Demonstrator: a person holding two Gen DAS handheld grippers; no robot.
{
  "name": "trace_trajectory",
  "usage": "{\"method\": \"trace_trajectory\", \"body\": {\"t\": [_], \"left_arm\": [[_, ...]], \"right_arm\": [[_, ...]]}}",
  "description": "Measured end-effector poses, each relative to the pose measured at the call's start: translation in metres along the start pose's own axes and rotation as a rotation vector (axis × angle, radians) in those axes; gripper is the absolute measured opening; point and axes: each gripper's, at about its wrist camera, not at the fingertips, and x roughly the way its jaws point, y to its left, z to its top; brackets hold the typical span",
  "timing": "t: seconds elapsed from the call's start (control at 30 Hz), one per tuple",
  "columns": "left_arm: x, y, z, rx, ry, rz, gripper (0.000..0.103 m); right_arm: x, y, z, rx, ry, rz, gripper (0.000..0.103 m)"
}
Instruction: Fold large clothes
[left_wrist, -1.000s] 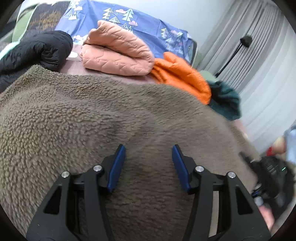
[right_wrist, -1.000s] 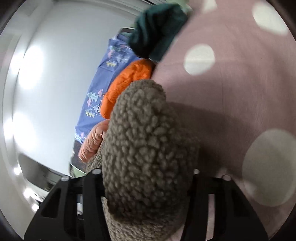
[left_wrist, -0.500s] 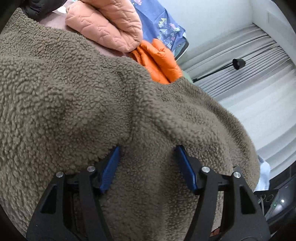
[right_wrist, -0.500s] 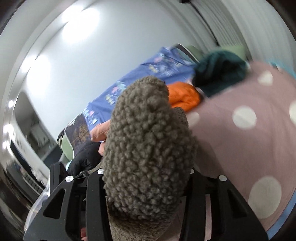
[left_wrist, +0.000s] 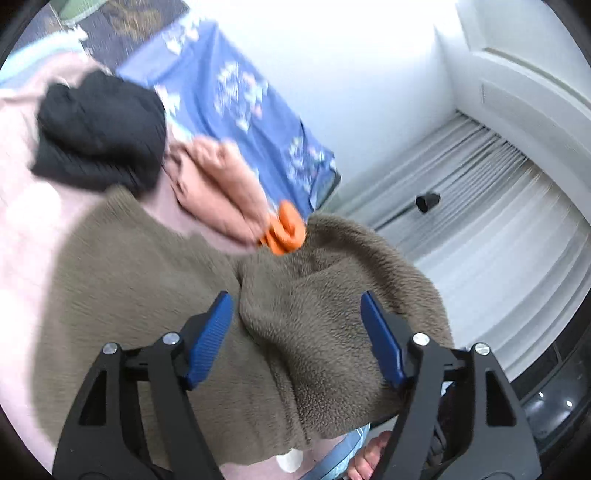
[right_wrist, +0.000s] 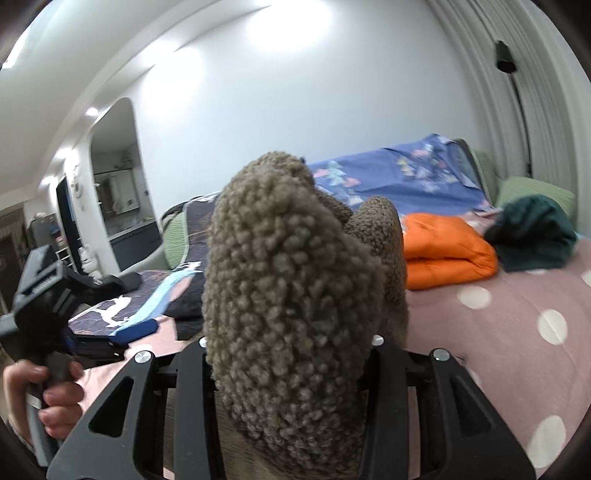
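The brown fleece garment (left_wrist: 155, 295), spread flat a second ago, now has one side lifted and doubled over itself, lying on the pink polka-dot bedspread (right_wrist: 517, 325). The right gripper (right_wrist: 291, 354) is clamped on a thick bunch of that fleece; the left gripper (left_wrist: 295, 325) hovers over it, blue pads (left_wrist: 208, 339) spread wide. Four other folded garments sit behind: black (left_wrist: 99, 129), peach (left_wrist: 221, 184), orange (right_wrist: 443, 251), dark green (right_wrist: 532, 232). White wall (right_wrist: 295, 110), pleated curtains (left_wrist: 498, 229).

Left gripper (left_wrist: 297, 328) jaws spread wide, right gripper (right_wrist: 291, 350) clamped on fleece, person's hand (right_wrist: 40, 398) gripping the left handle
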Motion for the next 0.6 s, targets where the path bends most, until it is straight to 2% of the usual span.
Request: {"method": "trace_trajectory", "body": {"t": [0.13, 0.23, 0.33, 0.47, 0.5, 0.53, 0.57, 0.6], "left_arm": [[-0.053, -0.002, 0.017, 0.014, -0.057, 0.027, 0.072], [-0.081, -0.014, 0.028, 0.049, -0.073, 0.056, 0.074], [-0.097, -0.03, 0.042, 0.098, -0.076, 0.08, 0.075], [-0.102, -0.043, 0.055, 0.145, -0.067, 0.086, 0.075], [-0.101, -0.045, 0.056, 0.153, -0.058, 0.088, 0.075], [-0.097, -0.047, 0.059, 0.161, -0.046, 0.089, 0.075], [-0.093, -0.048, 0.06, 0.169, -0.028, 0.097, 0.075], [-0.09, -0.049, 0.061, 0.172, -0.015, 0.101, 0.075]], "right_arm": [[0.019, 0.03, 0.006, -0.038, 0.019, 0.064, 0.038], [0.037, 0.069, 0.001, -0.159, 0.061, 0.112, 0.038], [0.054, 0.11, -0.023, -0.318, 0.143, 0.175, 0.038], [0.086, 0.158, -0.082, -0.54, 0.361, 0.26, 0.04], [0.088, 0.167, -0.095, -0.592, 0.377, 0.259, 0.041], [0.086, 0.176, -0.108, -0.659, 0.352, 0.248, 0.042], [0.084, 0.18, -0.113, -0.683, 0.34, 0.244, 0.048], [0.081, 0.182, -0.114, -0.685, 0.339, 0.257, 0.06]]}}
